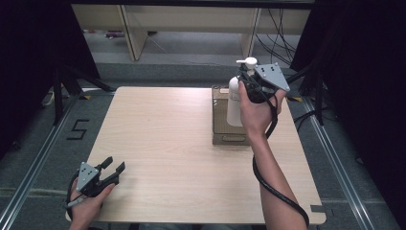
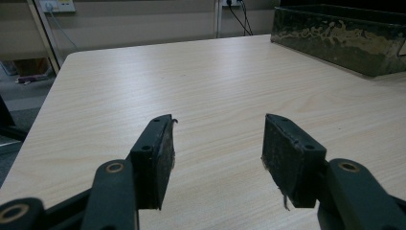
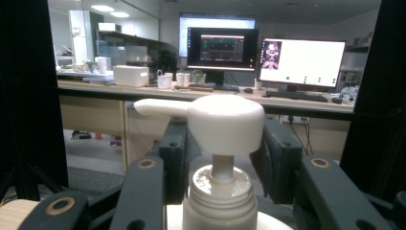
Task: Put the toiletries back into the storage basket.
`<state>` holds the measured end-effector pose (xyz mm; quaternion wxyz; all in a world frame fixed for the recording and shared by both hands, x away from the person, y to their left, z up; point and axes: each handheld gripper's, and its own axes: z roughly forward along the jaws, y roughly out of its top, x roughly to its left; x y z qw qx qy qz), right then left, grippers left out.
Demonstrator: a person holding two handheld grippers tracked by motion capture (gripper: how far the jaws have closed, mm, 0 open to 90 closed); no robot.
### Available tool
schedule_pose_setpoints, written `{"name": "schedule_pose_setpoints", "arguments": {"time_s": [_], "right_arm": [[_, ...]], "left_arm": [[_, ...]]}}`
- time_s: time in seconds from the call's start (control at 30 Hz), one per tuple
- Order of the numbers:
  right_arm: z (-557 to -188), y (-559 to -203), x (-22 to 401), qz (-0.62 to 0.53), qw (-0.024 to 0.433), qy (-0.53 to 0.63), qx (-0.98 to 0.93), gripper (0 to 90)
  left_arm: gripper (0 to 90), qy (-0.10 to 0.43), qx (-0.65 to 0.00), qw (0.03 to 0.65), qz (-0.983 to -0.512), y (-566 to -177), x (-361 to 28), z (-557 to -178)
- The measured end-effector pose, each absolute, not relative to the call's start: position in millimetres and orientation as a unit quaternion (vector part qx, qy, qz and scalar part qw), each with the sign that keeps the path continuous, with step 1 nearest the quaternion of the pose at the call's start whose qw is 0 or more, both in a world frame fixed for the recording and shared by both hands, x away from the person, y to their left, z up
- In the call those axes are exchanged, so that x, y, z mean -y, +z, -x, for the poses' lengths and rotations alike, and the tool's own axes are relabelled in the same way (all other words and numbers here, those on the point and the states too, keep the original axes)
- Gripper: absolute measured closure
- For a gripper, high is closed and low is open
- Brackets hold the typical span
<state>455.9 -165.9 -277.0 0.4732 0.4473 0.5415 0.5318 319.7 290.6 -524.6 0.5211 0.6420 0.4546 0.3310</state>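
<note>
**Background stuff around the table**

Light wood table [image 1: 167, 143] takes up most of the scene, sitting on a grey floor with metal rails [image 1: 28, 172] running along both sides. There's a "5" [image 1: 76, 129] marked on the floor off the left edge. Past the far edge you get pale cabinet panels [image 1: 191, 19] and a bunch of loose cables [image 1: 277, 38]. Further back is a long desk with three lit monitors [image 3: 222, 48], a white box [image 3: 130, 75] and a few cups [image 3: 165, 80] to the left of them.
</note>
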Motion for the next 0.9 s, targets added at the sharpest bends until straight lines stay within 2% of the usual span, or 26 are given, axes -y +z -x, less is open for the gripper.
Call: {"name": "schedule_pose_setpoints", "arguments": {"time_s": [0.9], "right_arm": [[-488.5,-289.6,162.1,-0.466,0.456,0.514,-0.557,60.5]], "left_arm": [[44.1,0.331,-0.454,0.521,-0.643,-524.6,-290.3,-319.8]]}}
